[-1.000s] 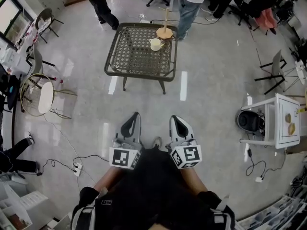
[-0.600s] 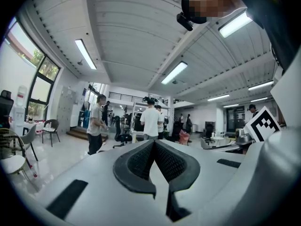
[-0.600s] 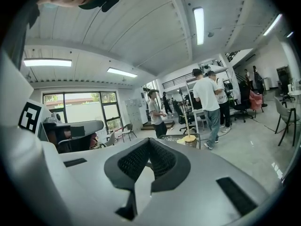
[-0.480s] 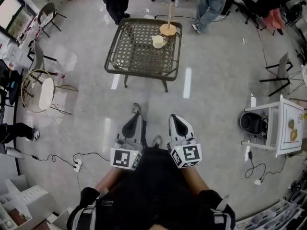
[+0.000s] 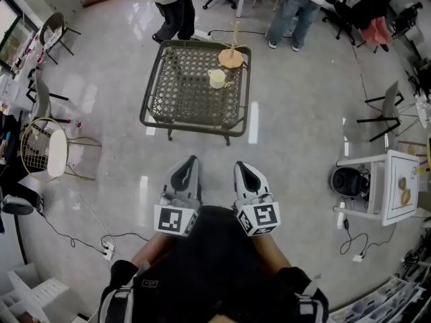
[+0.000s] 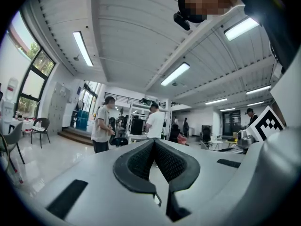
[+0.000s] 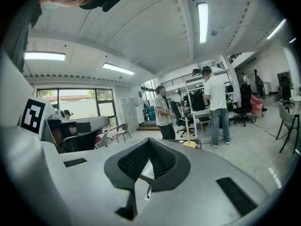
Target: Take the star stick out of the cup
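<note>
Both the left gripper [image 5: 188,168] and the right gripper [image 5: 244,169] stay by the person's body, jaws pressed together on nothing. The mesh counter [image 5: 180,108] has drawn slightly nearer. The cup [image 5: 217,78] remains well ahead, and its star stick is too small to see.

No word, number or brand can be read anywhere. The nearest things to signs are a black-and-white square marker pattern [image 5: 176,221] on the left claw's [image 5: 188,161] cube and another marker pattern [image 5: 260,217] on the right claw's [image 5: 240,165] cube; neither carries letters or digits.
</note>
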Motion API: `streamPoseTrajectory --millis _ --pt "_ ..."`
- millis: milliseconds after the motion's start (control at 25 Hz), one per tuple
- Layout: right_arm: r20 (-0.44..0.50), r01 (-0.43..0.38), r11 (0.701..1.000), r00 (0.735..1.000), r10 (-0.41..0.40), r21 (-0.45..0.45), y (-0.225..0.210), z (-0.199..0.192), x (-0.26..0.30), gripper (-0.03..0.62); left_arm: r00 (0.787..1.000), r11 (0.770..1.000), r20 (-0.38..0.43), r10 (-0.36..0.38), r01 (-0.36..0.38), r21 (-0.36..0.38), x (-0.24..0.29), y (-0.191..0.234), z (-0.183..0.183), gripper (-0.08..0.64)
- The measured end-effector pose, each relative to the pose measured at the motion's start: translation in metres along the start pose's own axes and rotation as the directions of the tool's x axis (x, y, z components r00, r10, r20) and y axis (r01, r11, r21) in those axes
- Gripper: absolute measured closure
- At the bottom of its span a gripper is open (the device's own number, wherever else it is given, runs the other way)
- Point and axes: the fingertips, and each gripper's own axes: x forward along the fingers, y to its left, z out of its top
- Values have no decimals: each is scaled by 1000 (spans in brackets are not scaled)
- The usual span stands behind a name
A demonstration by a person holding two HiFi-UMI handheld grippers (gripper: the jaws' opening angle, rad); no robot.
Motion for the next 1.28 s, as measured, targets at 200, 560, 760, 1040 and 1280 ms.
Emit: streamPoseTrajectory --millis 200,560,760,1040,1280 --pt "0 51 999 999 -51 18 -13 23 65 584 999 999 0 -35 35 -8 55 52 14 545" --pt "-41 121 991 992 -119 53 -27 33 177 584 997 995 7 -79 80 -65 125 135 23 545" --pt "-44 156 986 987 -154 55 -30 36 224 584 995 994 -6 -97 96 -53 142 177 26 545" --pt "-78 194 979 979 -189 69 -53 31 254 584 995 992 -31 -97 95 -81 164 194 20 545" --pt "-114 251 963 964 -239 99 -92 18 279 584 994 992 -17 -107 106 -73 194 199 21 545"
